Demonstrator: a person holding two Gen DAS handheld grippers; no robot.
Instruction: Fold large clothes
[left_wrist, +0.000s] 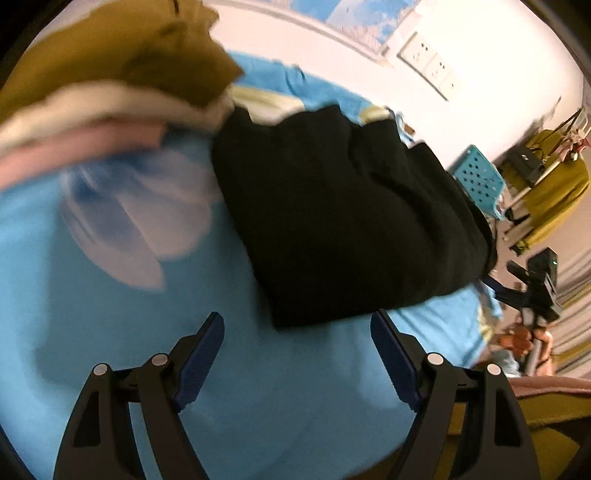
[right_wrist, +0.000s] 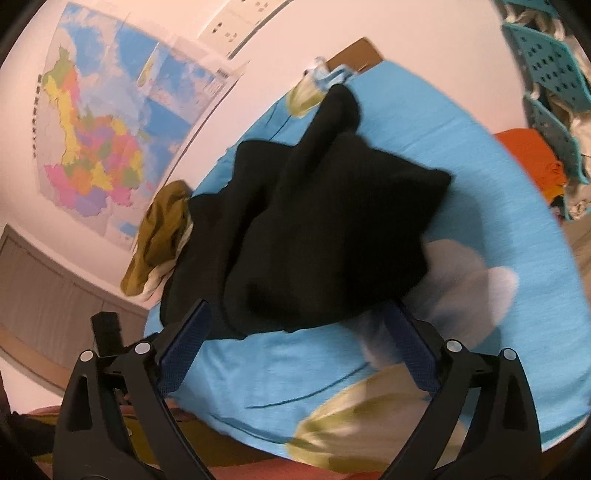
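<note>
A black garment (left_wrist: 351, 218) lies bunched and partly folded on a blue bedsheet (left_wrist: 110, 332) printed with pale flowers. My left gripper (left_wrist: 297, 322) is open, its blue pads (left_wrist: 201, 363) on either side of the garment's near edge and just short of it. My right gripper (right_wrist: 299, 309) is open wide at the near hem of the same black garment (right_wrist: 332, 229), with the pads (right_wrist: 413, 354) clear of the cloth. Both views are blurred.
A stack of folded clothes (left_wrist: 110, 92), olive over cream over pink, lies beside the garment, and shows as the olive pile (right_wrist: 162, 229). Teal perforated baskets (right_wrist: 550, 74) and an orange cloth (right_wrist: 532, 158) stand off the bed. A hand (left_wrist: 532, 343) holds a black tool (left_wrist: 541, 284) at the bed's edge. A map (right_wrist: 110, 140) hangs on the wall.
</note>
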